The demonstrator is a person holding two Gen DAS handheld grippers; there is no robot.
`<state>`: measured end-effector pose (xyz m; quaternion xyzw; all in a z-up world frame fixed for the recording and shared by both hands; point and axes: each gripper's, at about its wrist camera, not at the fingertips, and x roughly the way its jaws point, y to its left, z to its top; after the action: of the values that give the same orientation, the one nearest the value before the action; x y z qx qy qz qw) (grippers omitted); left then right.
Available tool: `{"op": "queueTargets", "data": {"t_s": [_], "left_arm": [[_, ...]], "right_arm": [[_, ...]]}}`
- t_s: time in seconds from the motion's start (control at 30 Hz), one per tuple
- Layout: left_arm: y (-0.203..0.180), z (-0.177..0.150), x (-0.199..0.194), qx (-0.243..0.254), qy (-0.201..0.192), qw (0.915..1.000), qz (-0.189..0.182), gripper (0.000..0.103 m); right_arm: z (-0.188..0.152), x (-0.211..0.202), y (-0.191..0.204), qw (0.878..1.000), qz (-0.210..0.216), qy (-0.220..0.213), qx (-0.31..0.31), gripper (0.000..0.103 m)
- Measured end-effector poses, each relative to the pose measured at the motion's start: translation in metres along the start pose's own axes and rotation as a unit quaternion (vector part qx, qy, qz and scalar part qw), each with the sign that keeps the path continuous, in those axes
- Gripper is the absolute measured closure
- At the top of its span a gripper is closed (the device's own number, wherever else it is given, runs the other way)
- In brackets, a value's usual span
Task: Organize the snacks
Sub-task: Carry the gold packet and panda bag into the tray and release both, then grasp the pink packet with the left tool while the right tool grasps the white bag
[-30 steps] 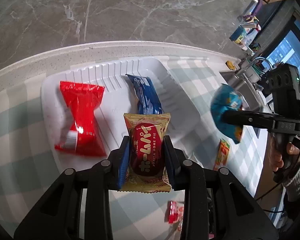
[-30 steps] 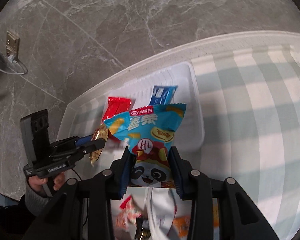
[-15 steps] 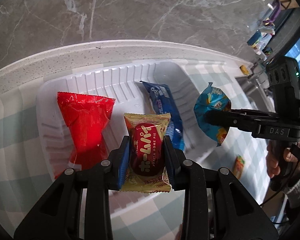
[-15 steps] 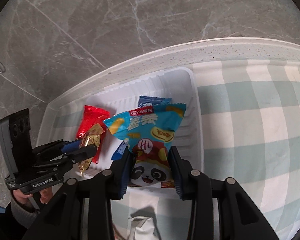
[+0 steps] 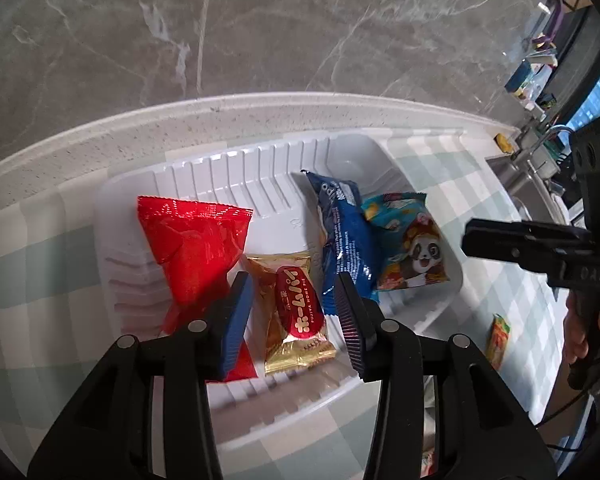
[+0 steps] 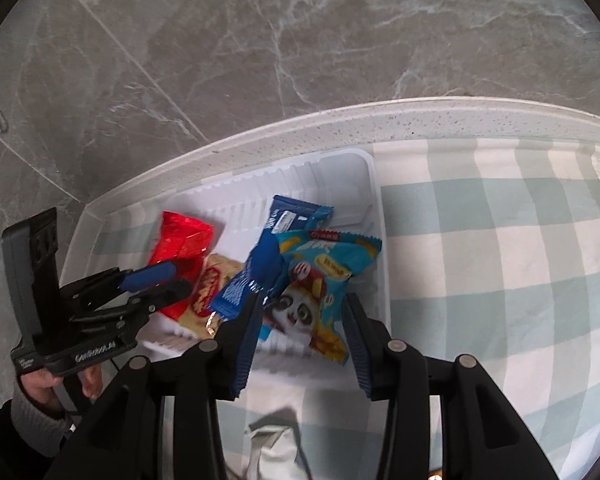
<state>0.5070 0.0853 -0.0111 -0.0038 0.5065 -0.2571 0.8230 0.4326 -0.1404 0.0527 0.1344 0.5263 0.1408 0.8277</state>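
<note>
A white plastic tray [image 5: 260, 168] [image 6: 372, 184] holds a red packet [image 5: 192, 248] [image 6: 182, 238], a gold pie snack [image 5: 296, 312] [image 6: 208, 284], a dark blue packet [image 5: 344, 236] [image 6: 268, 256] and a light blue panda bag [image 5: 408, 248] [image 6: 320, 288]. My left gripper [image 5: 292, 308] is open just above the gold snack, which lies loose in the tray. My right gripper [image 6: 300, 320] is open over the panda bag, which lies at the tray's right end. Each gripper also shows in the other's view: the right one [image 5: 520, 240] and the left one [image 6: 156, 280].
The tray sits on a green and white checked cloth [image 6: 500, 240] near the counter's white edge [image 5: 220, 120]. A small orange snack [image 5: 498, 336] lies on the cloth right of the tray. A pale packet [image 6: 272, 444] lies below the right gripper. A sink and tap [image 5: 540, 148] are at far right.
Both grippers have moved down over the tray and opened. The gold snack and the panda bag have been let go and now lie in the tray.
</note>
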Motion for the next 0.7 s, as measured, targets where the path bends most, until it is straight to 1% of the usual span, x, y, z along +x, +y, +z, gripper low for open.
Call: {"op": "queueTargets", "data": {"t_s": [0.17, 0.3, 0.5, 0.63, 0.7], "left_arm": [[-0.007, -0.014, -0.026, 0.015, -0.013, 0.9998, 0.001, 0.062], [-0.016, -0.036, -0.045, 0.032, -0.012, 0.9994, -0.003, 0.062], [-0.036, -0.080, -0.062, 0.064, 0.012, 0.9978, -0.015, 0.062], [-0.050, -0.111, -0.067, 0.082, 0.035, 0.9955, -0.034, 0.061], [-0.058, -0.126, -0.069, 0.092, 0.050, 0.9933, -0.050, 0.062]], "right_arm": [[-0.028, -0.028, 0.013, 1.000, 0.002, -0.005, -0.019, 0.054], [-0.054, -0.047, 0.020, 1.000, -0.001, -0.005, -0.030, 0.054], [-0.098, -0.065, 0.026, 0.999, -0.019, 0.002, -0.046, 0.054], [-0.126, -0.070, 0.025, 0.999, -0.024, 0.010, -0.046, 0.054], [-0.137, -0.069, 0.024, 0.999, -0.024, 0.014, -0.042, 0.054]]}}
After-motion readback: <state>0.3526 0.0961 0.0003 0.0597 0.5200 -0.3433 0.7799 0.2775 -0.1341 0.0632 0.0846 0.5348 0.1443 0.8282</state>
